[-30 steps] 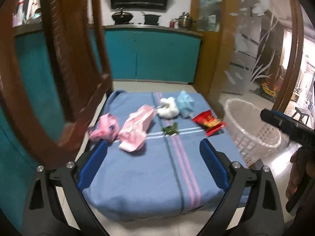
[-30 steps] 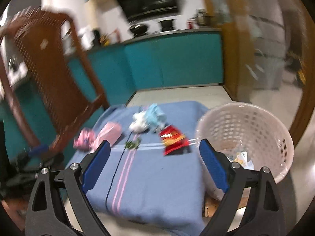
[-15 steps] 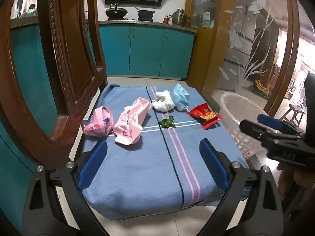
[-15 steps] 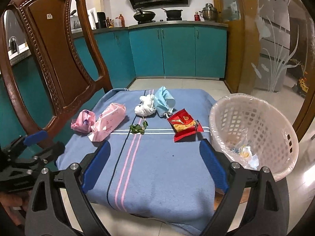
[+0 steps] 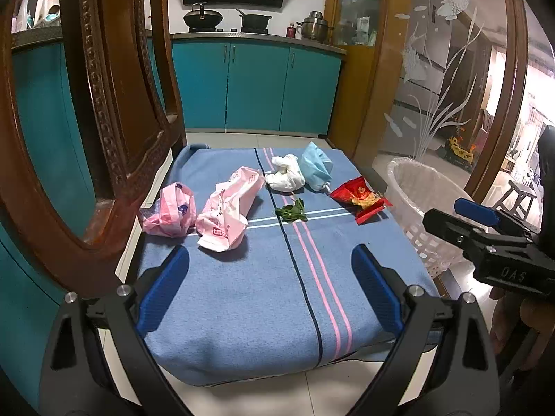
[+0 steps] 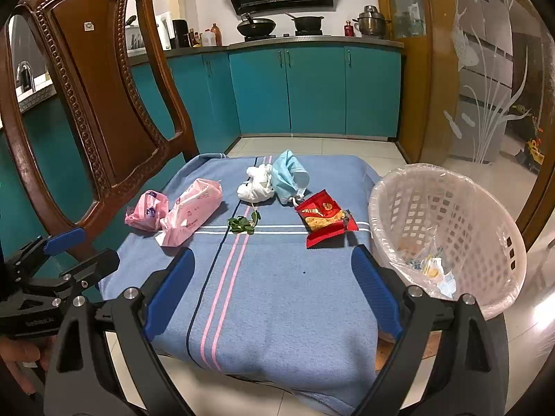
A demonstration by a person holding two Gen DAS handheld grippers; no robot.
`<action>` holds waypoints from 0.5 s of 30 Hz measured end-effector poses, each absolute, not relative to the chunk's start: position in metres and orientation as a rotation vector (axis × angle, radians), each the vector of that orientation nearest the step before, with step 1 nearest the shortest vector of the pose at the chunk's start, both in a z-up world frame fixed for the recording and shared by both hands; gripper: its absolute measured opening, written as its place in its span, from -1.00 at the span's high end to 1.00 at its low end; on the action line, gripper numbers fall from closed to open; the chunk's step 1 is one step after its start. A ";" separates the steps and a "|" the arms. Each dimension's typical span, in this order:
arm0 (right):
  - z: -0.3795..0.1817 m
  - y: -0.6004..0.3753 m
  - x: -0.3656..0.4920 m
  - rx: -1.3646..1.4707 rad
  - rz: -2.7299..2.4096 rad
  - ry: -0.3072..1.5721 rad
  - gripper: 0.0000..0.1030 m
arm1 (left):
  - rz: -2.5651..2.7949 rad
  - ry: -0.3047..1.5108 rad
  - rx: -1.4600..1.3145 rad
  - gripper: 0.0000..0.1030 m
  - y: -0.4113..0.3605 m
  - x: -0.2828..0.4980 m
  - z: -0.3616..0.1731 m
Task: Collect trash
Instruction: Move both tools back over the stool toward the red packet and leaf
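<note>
Right wrist view: your right gripper [image 6: 273, 289] gapes empty; red snack wrapper [image 6: 324, 217] lies ahead toward the blanket's [image 6: 277, 298] right edge, beside the basket [image 6: 447, 187]. Left gripper [image 5: 270, 289] also gapes empty.

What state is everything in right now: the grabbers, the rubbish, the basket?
Left gripper: fingers open, empty.
Right gripper: fingers open, empty.
Red snack packet: torn open, flat on the blanket.
Blue face mask: crumpled.
White tissue: wadded, touching the mask.
Long pink wrapper: crumpled, lying down.
Small pink wrapper: balled up.
Green leaves: loose.
Basket: upright, lined, some trash inside.
</note>
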State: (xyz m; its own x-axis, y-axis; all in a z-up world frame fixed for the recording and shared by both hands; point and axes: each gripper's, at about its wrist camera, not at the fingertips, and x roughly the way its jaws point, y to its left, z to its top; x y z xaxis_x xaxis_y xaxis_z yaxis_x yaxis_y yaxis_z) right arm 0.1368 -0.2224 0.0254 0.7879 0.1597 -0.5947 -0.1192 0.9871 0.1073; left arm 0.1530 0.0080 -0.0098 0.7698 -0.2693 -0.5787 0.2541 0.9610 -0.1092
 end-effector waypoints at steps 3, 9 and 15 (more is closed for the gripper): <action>0.025 -0.224 0.137 0.072 0.149 0.645 -0.74 | -0.287 0.633 -0.021 -0.83 0.006 0.153 -0.011; 0.026 -0.225 0.137 0.072 0.149 0.644 -0.74 | -0.288 0.634 -0.018 -0.83 0.005 0.154 -0.012; 0.027 -0.226 0.137 0.080 0.150 0.645 -0.74 | -0.292 0.635 -0.014 -0.83 0.004 0.154 -0.013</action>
